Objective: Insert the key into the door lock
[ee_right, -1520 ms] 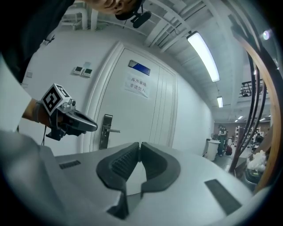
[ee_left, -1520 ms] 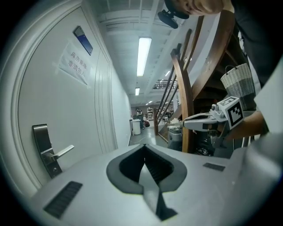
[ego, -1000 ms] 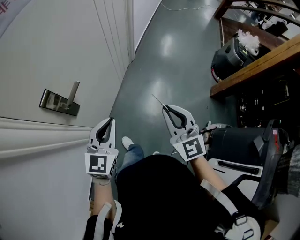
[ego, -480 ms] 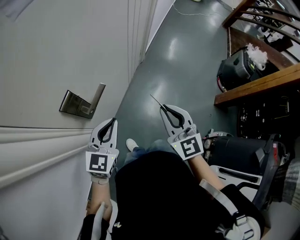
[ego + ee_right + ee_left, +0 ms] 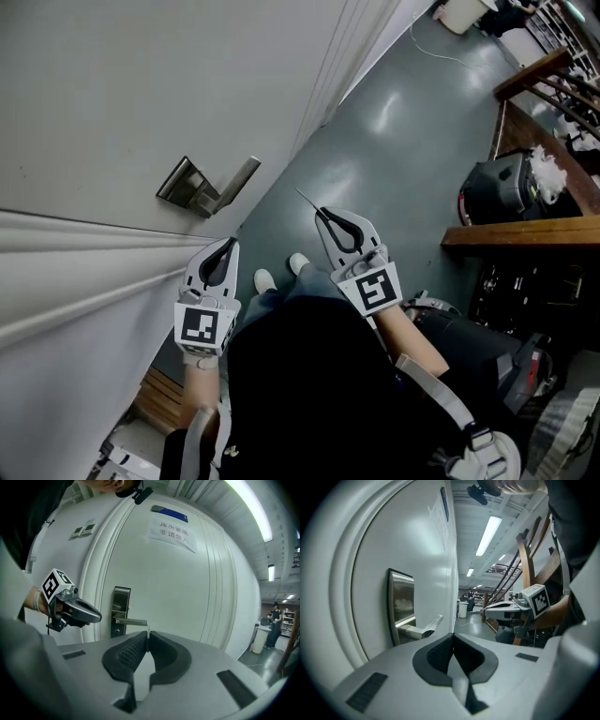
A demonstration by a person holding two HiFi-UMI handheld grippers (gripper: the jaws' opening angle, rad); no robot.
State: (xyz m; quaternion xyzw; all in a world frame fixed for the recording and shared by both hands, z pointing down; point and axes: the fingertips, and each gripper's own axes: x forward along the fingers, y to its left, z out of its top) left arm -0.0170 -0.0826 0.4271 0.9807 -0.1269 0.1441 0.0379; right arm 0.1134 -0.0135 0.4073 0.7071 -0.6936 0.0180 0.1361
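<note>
A silver lock plate (image 5: 187,184) with a lever handle (image 5: 234,181) sits on the white door (image 5: 141,84). My right gripper (image 5: 322,215) is shut on a thin metal key (image 5: 307,199) that sticks out past its tips, well short of the handle. In the right gripper view the key (image 5: 148,633) shows edge-on between the pads, in line with the lever handle (image 5: 131,620); the keyhole (image 5: 116,630) lies below the lever on the lock plate (image 5: 121,603). My left gripper (image 5: 228,244) is shut and empty, below the handle. It also shows as the left gripper (image 5: 77,611) beside the plate.
A paper sign (image 5: 169,531) hangs on the door. To the right stand a wooden bench (image 5: 520,234) and a black bag (image 5: 502,190). A white bin (image 5: 464,13) and a cable (image 5: 441,52) lie on the grey floor. My shoes (image 5: 266,279) are by the door.
The head view has swung toward the door, so the lock plate and handle now sit further right and nearer both grippers. Both grippers stay shut, the right one still holding the key.
</note>
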